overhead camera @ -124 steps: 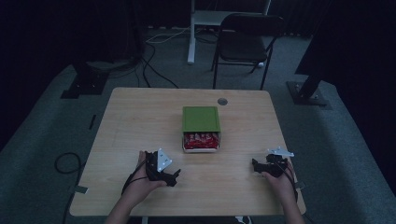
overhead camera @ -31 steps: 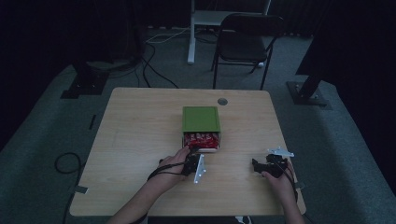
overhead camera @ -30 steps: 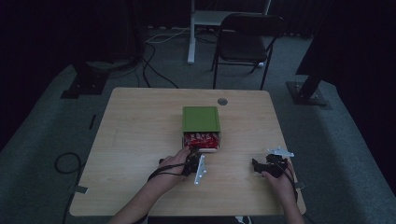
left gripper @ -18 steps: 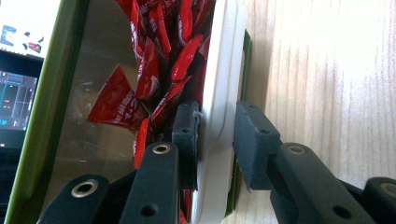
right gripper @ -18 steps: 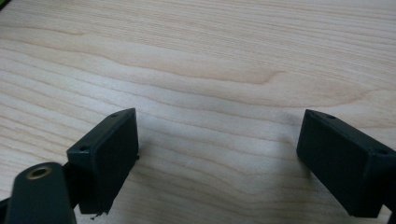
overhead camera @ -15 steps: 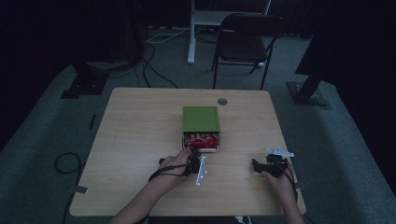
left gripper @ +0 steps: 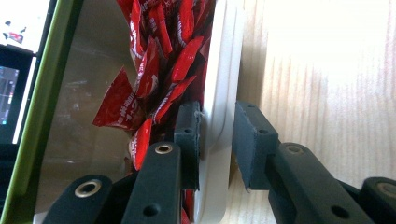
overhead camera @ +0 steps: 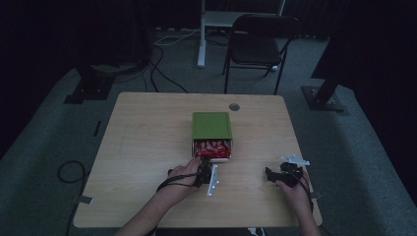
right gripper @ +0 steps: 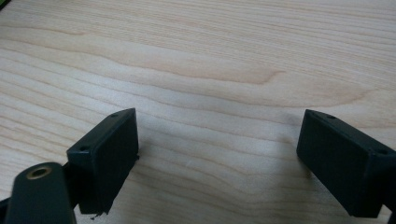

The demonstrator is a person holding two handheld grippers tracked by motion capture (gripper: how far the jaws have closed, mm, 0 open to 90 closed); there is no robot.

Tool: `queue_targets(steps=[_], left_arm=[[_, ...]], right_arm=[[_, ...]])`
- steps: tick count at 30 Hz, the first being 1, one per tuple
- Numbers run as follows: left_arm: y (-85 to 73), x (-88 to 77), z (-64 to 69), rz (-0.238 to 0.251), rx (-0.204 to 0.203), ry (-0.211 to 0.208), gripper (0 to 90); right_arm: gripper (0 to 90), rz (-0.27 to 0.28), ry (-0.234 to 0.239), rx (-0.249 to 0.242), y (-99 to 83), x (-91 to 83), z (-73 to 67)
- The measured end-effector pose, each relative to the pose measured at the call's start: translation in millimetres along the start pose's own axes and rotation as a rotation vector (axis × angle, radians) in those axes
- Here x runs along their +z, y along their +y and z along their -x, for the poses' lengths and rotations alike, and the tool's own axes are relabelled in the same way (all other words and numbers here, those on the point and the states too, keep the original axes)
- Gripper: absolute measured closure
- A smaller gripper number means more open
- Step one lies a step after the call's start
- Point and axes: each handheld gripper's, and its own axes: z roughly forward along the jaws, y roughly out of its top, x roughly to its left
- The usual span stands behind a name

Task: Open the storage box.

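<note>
At table centre sits the green-lidded box (overhead camera: 211, 125), its near end open toward the person, red packets (overhead camera: 212, 147) showing in the white tray (overhead camera: 216, 159) below the lid. Wooden table (overhead camera: 147, 142) carries it; everything else is placed off this box.

Just at the box's near edge, left of its middle, is the left gripper (overhead camera: 203, 161), held by the left hand (overhead camera: 183, 173), forearm coming up from the bottom edge. Grey plate (overhead camera: 212, 180) of that gripper lies just nearer than the box, cable looping back along the wrist. In the left gripper view the left gripper (left gripper: 216, 135) is turned on its side and straddles the white tray (left gripper: 215, 93) wall: one jaw inside against the wall among the red packets (left gripper: 154, 70), the other jaw outside with a small gap to the wall. So jaws are partly spread around the tray lip, not yet clamped on it. Green lid (left gripper: 42, 107) edge runs along the far left of that view, bare table (left gripper: 327, 79) wood on the other side.

Right of the box and nearer the person, well apart from it, the right gripper (overhead camera: 273, 175) rests low over the table in the right hand (overhead camera: 292, 189), pointing toward the left hand. In the right gripper view the right gripper (right gripper: 217, 154) has jaws spread wide, only bare wood (right gripper: 210, 70) between them, holding nothing.

Beyond the box, near the far table edge, a small round grommet (overhead camera: 234, 106). Behind the table, a dark chair (overhead camera: 258, 42) on the grey floor.
</note>
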Motion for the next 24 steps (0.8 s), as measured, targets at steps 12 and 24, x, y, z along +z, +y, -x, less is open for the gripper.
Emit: queue_targets(steps=[12,24], left_arm=[[2.9,-8.2,4.3,0.004,-0.032,-0.021,73.2],[7.1,-19.3,19.1,0.016,-0.034,-0.05,74.9]], right_arm=[[12.3,0.0,0.0,0.0,0.0,0.0,0.0],[12.3,0.0,0.0,0.0,0.0,0.0,0.0]])
